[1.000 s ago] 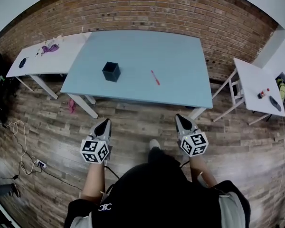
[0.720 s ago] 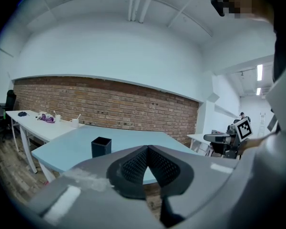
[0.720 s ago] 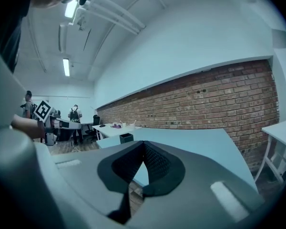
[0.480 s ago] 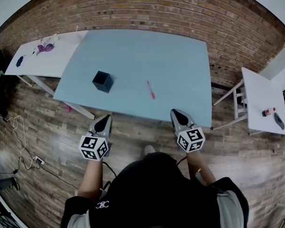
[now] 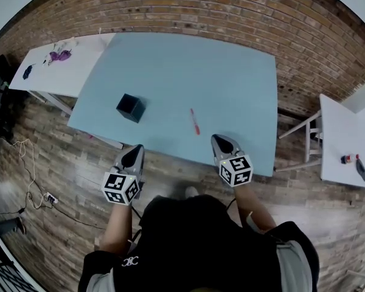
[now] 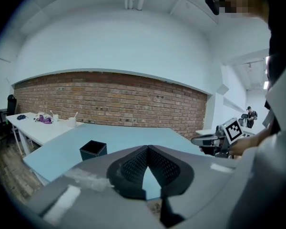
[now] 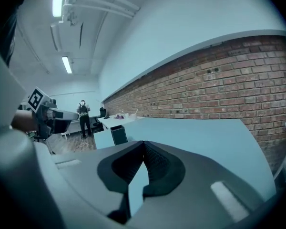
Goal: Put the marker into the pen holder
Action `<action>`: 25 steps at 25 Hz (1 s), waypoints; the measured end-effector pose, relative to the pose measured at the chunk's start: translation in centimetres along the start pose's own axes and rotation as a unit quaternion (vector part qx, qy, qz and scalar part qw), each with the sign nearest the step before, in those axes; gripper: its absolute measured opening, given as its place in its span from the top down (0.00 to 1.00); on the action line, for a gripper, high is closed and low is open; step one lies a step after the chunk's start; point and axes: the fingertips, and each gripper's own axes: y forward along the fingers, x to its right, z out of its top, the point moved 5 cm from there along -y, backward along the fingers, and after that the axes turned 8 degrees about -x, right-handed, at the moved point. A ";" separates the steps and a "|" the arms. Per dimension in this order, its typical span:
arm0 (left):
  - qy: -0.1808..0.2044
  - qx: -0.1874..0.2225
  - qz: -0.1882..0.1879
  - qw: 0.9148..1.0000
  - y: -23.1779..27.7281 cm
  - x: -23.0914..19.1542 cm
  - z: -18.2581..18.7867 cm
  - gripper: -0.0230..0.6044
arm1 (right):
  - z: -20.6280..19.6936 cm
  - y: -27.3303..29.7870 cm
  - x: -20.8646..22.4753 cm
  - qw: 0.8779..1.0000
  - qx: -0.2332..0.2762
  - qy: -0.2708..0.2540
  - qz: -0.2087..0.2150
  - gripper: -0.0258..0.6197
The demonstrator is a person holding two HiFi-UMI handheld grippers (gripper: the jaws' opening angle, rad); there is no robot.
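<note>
Blue table [image 5: 231,72]; marker [image 5: 195,121] lies front-to-back.

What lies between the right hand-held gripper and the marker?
Only bare blue table, seen in the head view, between the right hand-held gripper and the marker.

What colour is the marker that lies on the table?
The marker is red; the head view shows it best.

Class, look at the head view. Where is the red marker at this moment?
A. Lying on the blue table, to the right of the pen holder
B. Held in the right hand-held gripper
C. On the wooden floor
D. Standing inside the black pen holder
A: the red marker lies flat on the blue table, apart from the black pen holder.
</note>
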 end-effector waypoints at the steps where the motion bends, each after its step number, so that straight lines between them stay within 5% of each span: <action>1: -0.002 0.001 -0.001 1.000 0.3 -0.2 0.1 0.95 | -0.2 0.6 0.2 1.000 -0.011 -0.001 -0.005 0.95; 11: 0.014 0.013 -0.043 0.999 2.6 -2.8 1.3 0.95 | -1.3 6.3 1.7 0.996 -0.074 -0.005 -0.049 0.91; 18: 0.018 0.014 -0.043 0.999 2.0 -4.6 1.5 0.95 | -3.6 13.7 3.7 0.984 -0.167 -0.005 -0.054 0.74; 25: 0.005 0.013 -0.023 1.000 0.6 -6.2 0.8 0.95 | -4.6 17.8 4.1 0.975 -0.215 0.012 -0.056 0.72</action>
